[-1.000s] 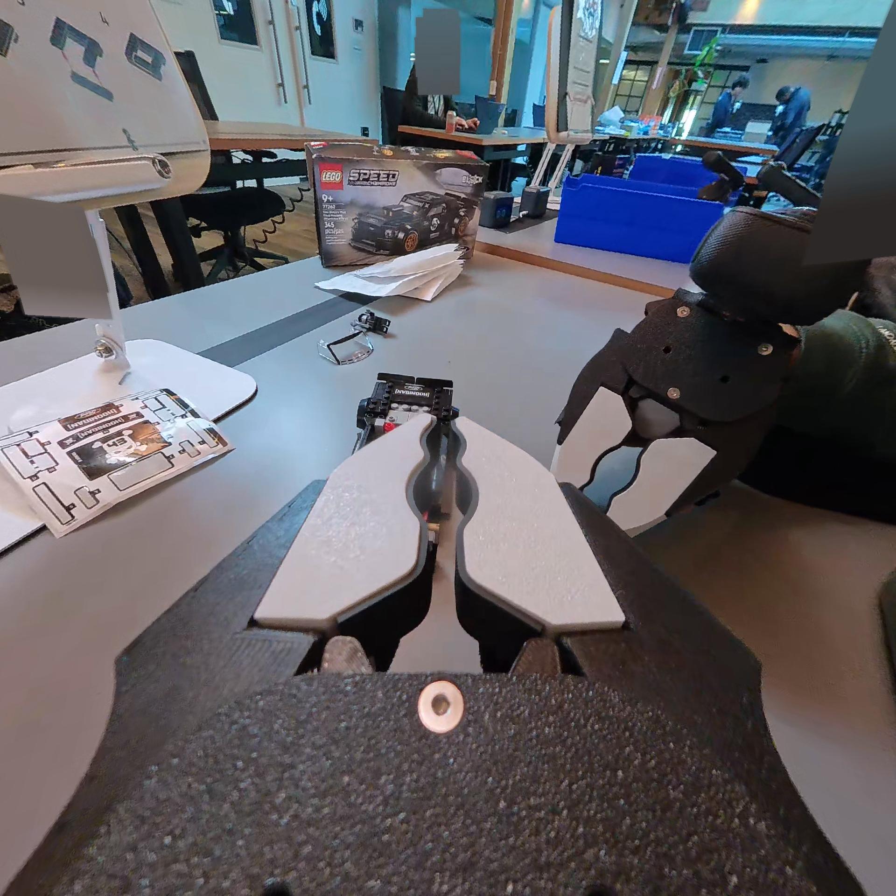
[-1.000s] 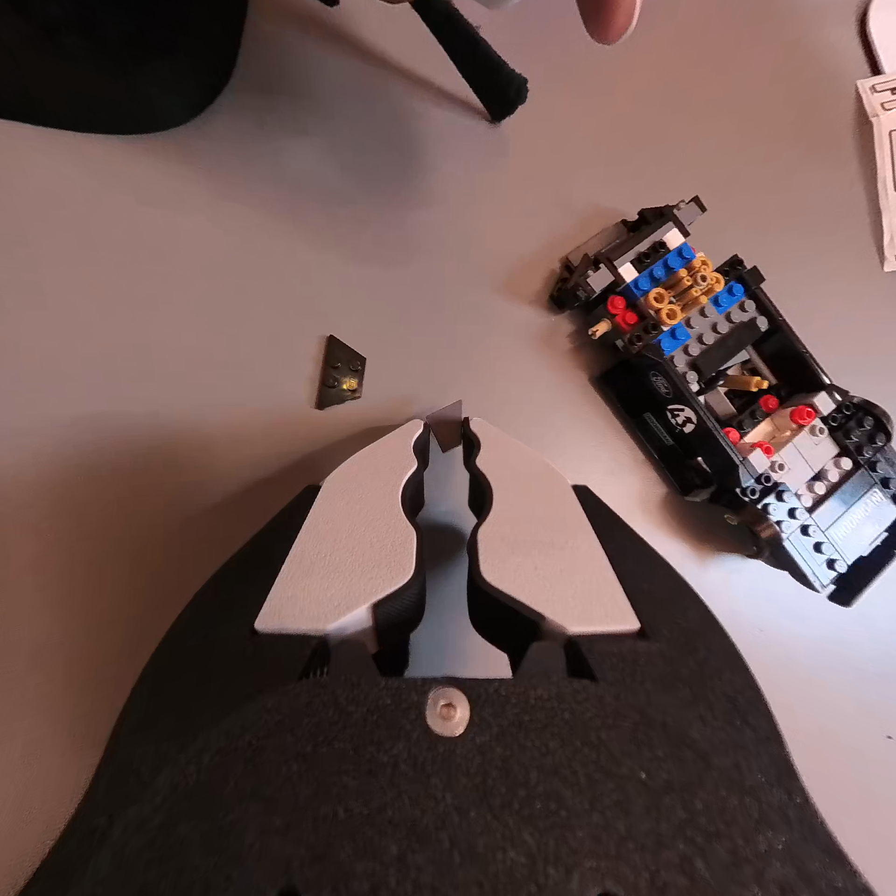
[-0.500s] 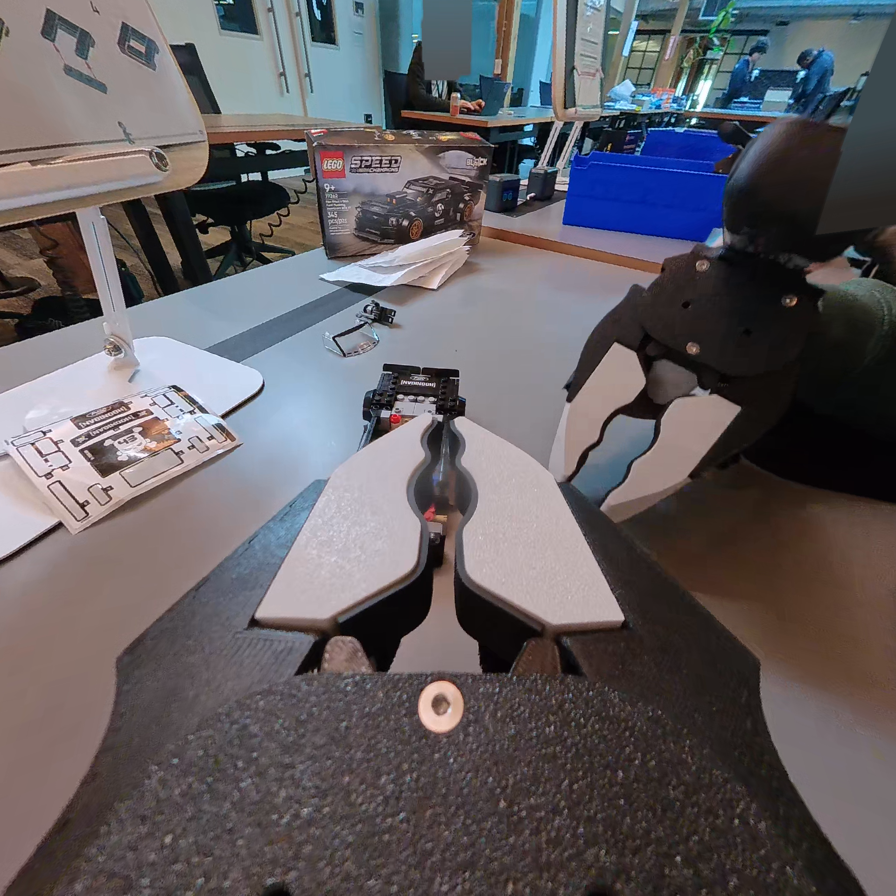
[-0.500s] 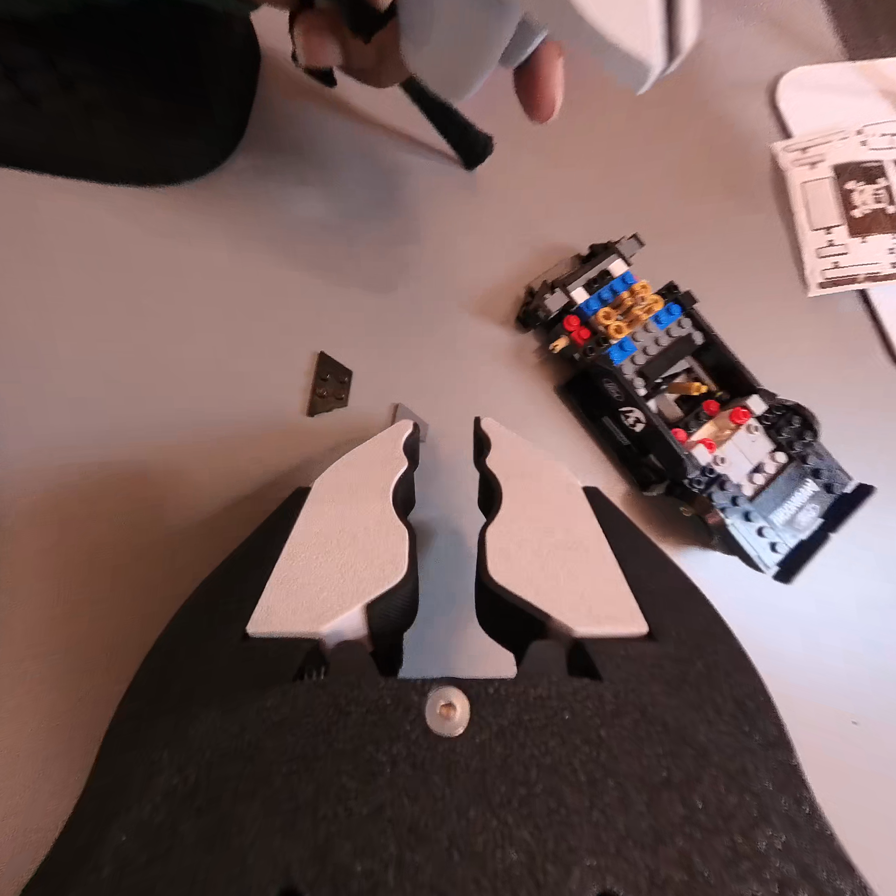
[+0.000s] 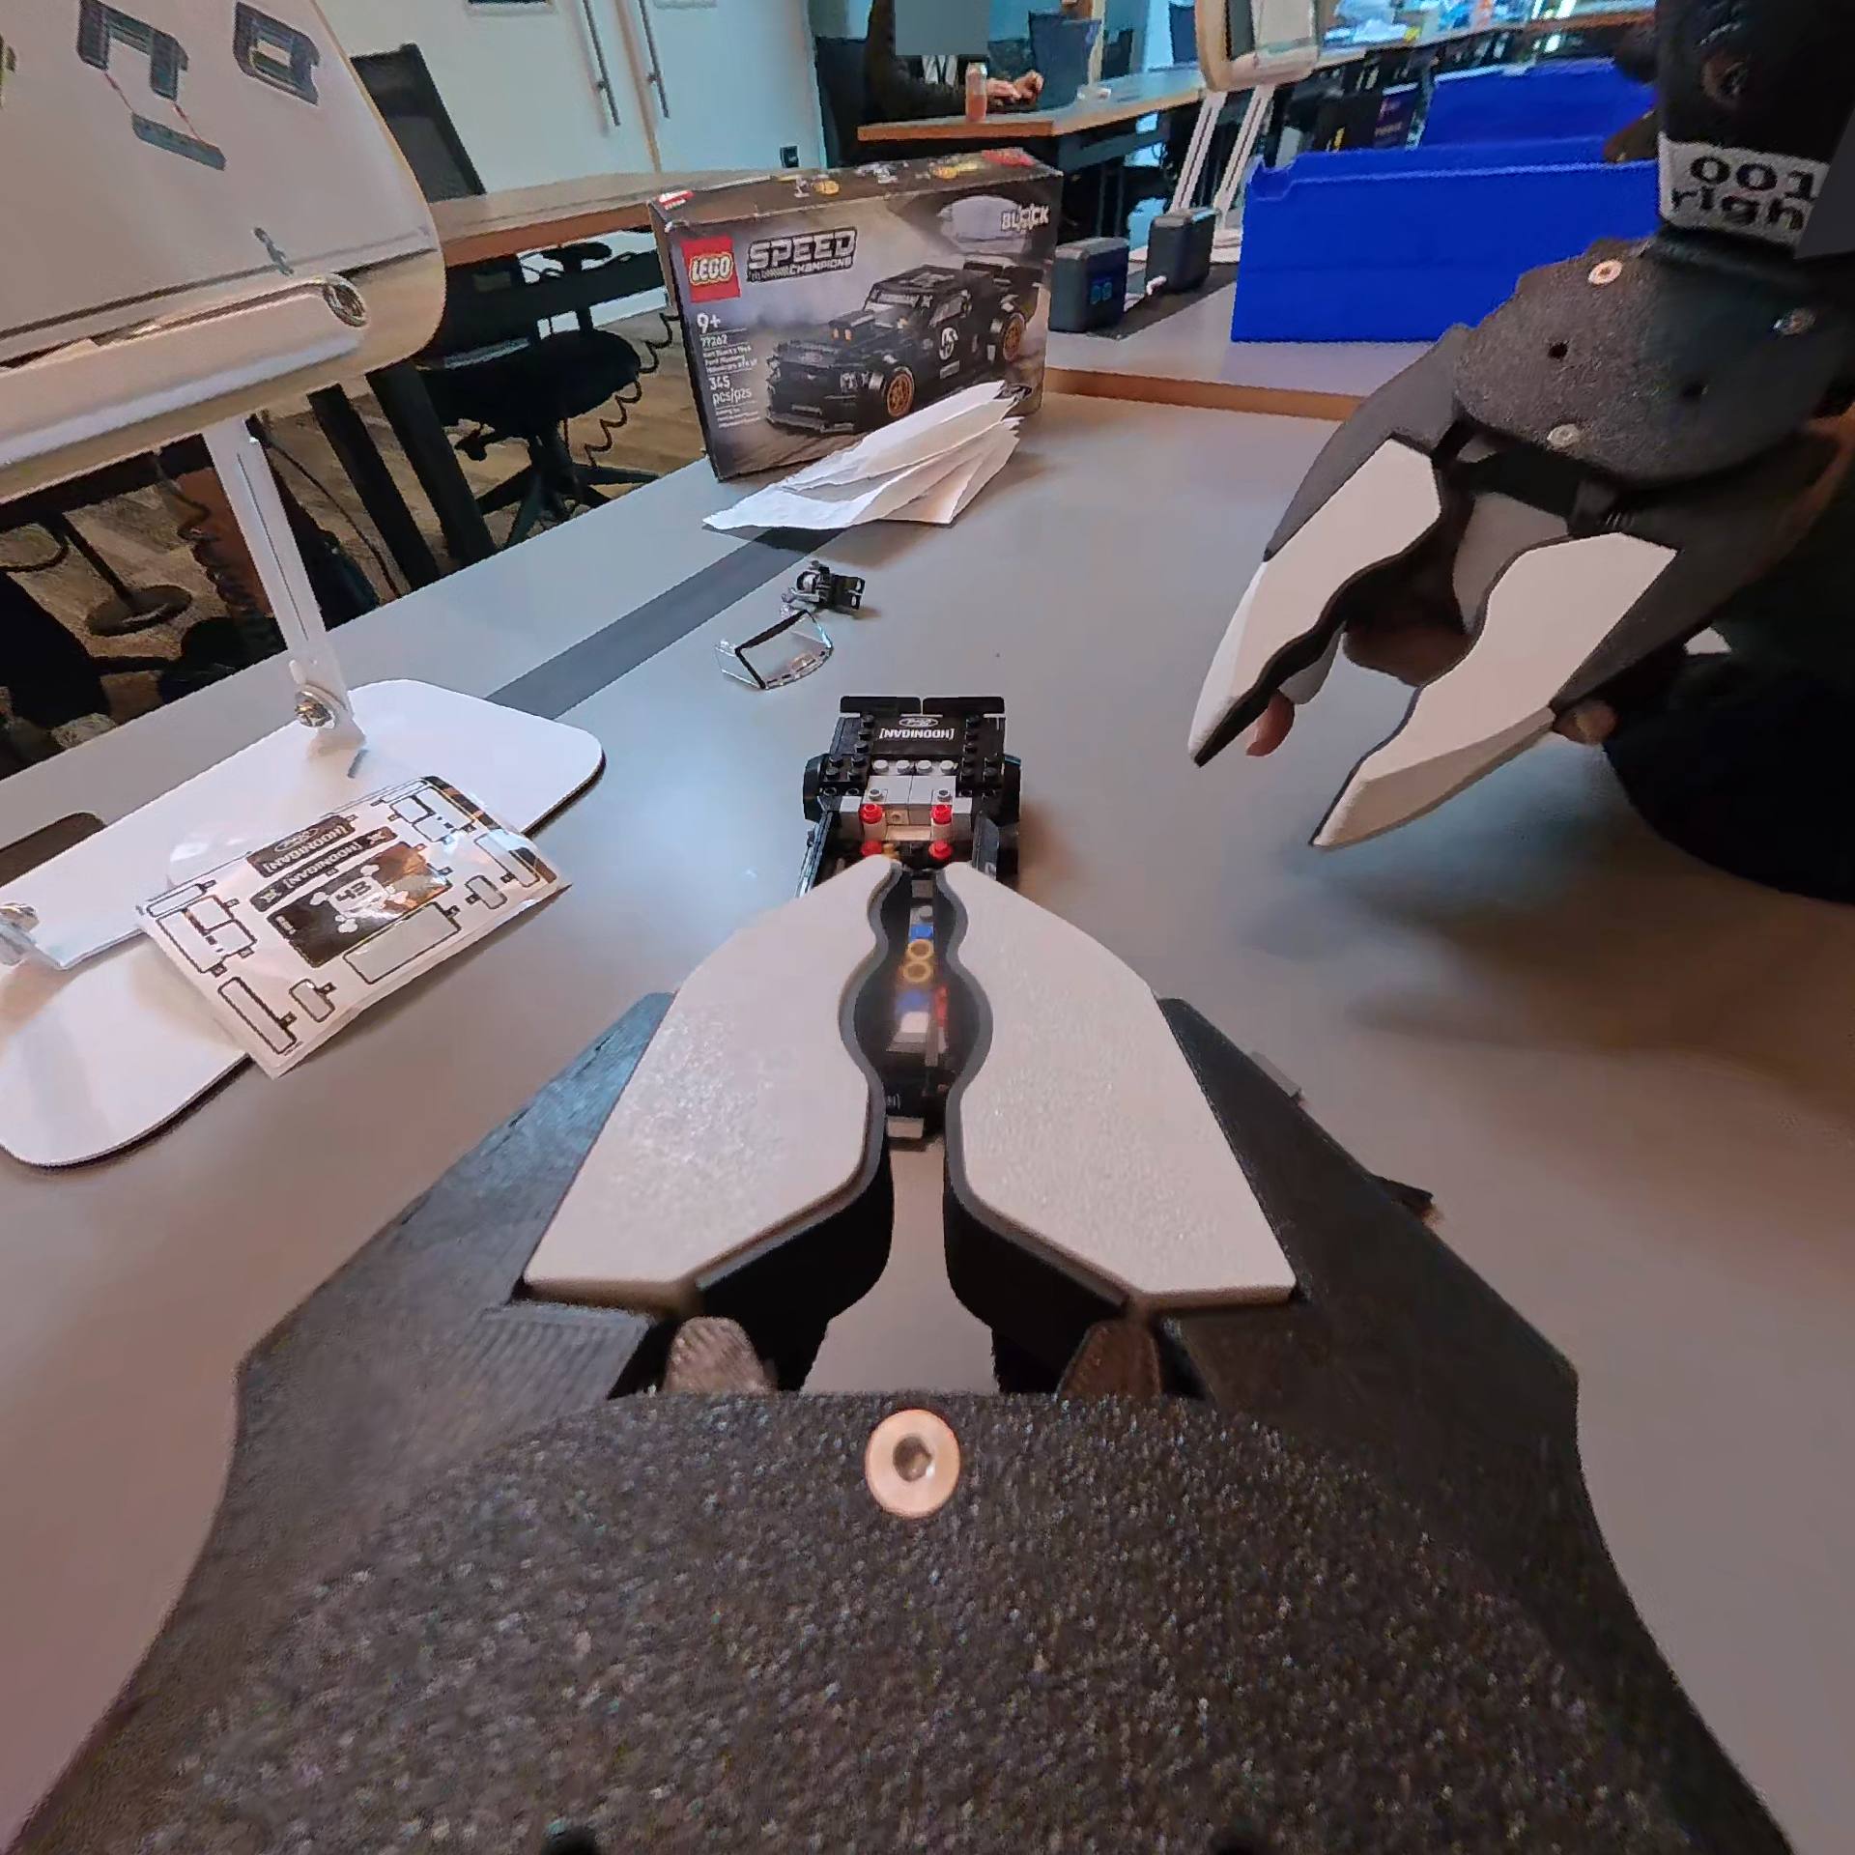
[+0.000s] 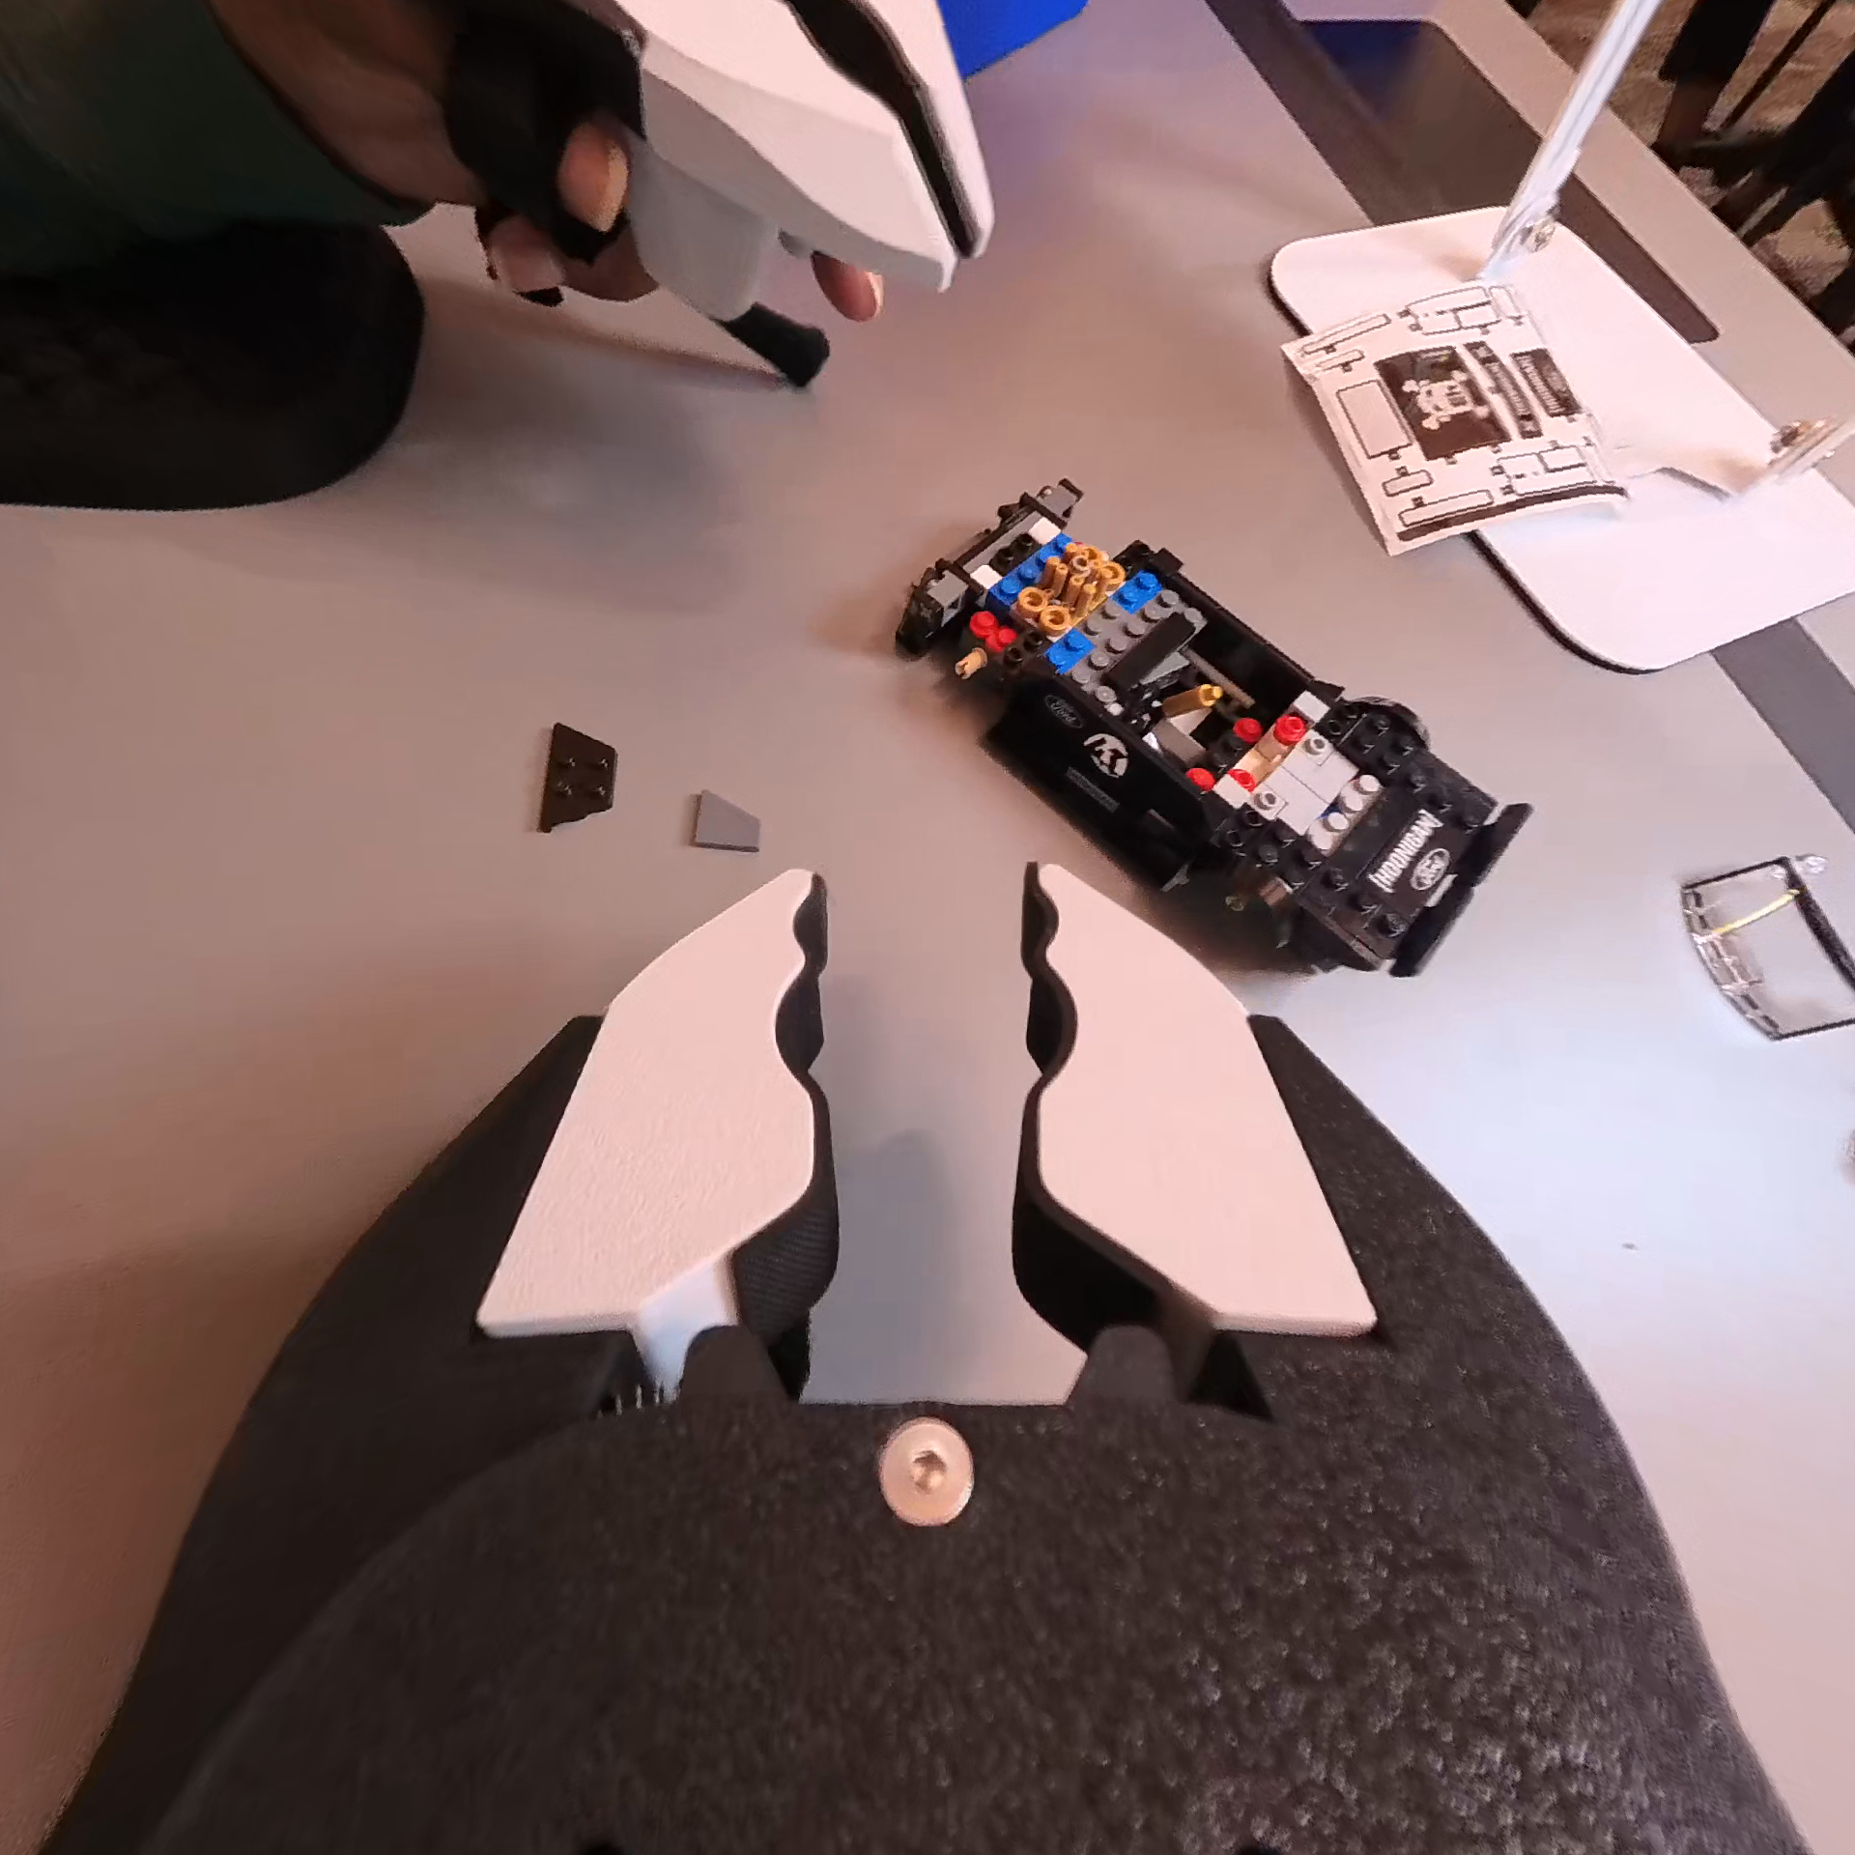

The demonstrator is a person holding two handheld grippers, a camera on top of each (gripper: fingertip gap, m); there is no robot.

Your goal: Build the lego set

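Right wrist view: the right gripper (image 6: 929,883) hangs over the grey table (image 6: 301,903) with its jaws wide apart and nothing in them. A little grey wedge tile (image 6: 725,823) lies flat just past its tips at 11 o'clock. A black wedge plate (image 6: 577,778) lies beside the tile, at 10 o'clock. The half-built black lego car (image 6: 1205,733) sits at 2 o'clock, and its long side runs from 10 to 4 o'clock. The right gripper is much nearer the loose pieces. The left gripper (image 5: 915,873) is closed and empty, up at 12 o'clock. The car, the sticker sheet (image 6: 1445,422) and the set's box (image 5: 863,311) all carry printed words.
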